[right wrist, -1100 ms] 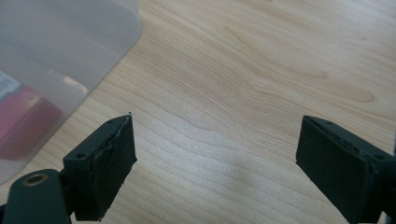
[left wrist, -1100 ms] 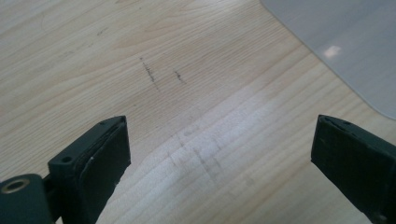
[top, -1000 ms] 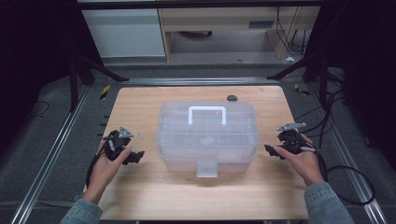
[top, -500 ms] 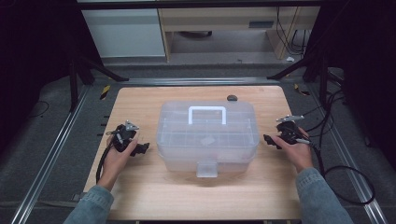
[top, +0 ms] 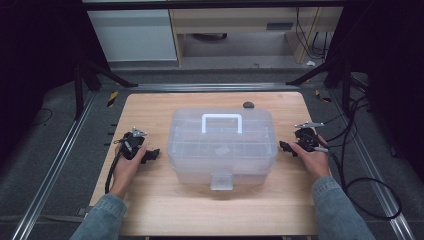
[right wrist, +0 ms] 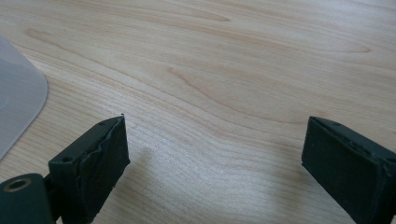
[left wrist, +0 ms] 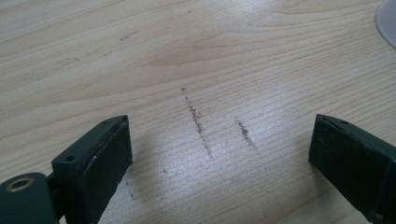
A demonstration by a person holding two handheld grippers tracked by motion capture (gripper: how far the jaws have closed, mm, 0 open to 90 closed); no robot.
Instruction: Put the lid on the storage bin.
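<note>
Both your hands came in toward the clear box point(top: 222, 145), mid-table, flanking its short ends for a two-sided lift. Left gripper point(top: 151, 154) gapes empty over bare table point(left wrist: 196, 56); right gripper point(top: 283, 146) just widened, also empty, neither touching the box yet.

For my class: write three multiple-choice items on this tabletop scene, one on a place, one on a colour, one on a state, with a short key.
1. Where does the clear plastic box stand?
A. Between the two hand-held grippers
B. Left of both
C. On the floor

2. What colour is the box's handle?
A. Red
B. White
C. Black

3. How do the jaws of the left hand-held gripper stand?
A. Shut on the handle
B. Shut on a cable
C. Open over bare wood

Key: 1 A, the high view shows a hand-held gripper either side of it; 2 B, it arches white on the lid; 3 C, only the table shows between them.
</note>
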